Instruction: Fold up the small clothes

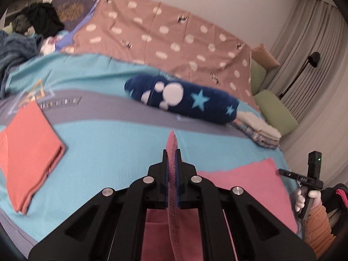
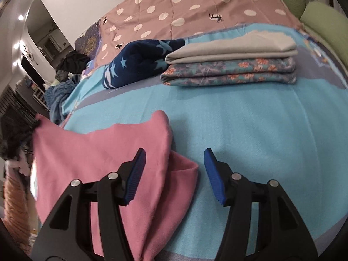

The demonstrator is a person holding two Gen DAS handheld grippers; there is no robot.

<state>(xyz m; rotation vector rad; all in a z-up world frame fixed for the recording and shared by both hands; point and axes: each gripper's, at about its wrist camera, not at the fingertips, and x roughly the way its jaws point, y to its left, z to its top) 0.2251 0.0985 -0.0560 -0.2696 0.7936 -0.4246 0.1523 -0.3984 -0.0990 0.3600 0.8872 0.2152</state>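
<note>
The left gripper [image 1: 171,163] has its fingers pinched on the pink cloth's [image 2: 104,152] edge at lower centre. The right gripper [image 2: 174,174] has its fingers spread, holding nothing, astride the cloth's folded corner; bare blue bed [image 2: 261,130] lies ahead.

Both wrist views close above bed [image 1: 104,152], angled down along jaws; both show pink cloth [image 2: 97,152].

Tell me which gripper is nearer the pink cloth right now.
Left. The left gripper is shut on an edge of the pink cloth, already touching it. The right gripper is open above the cloth's folded corner, pads not pressing on it.
</note>
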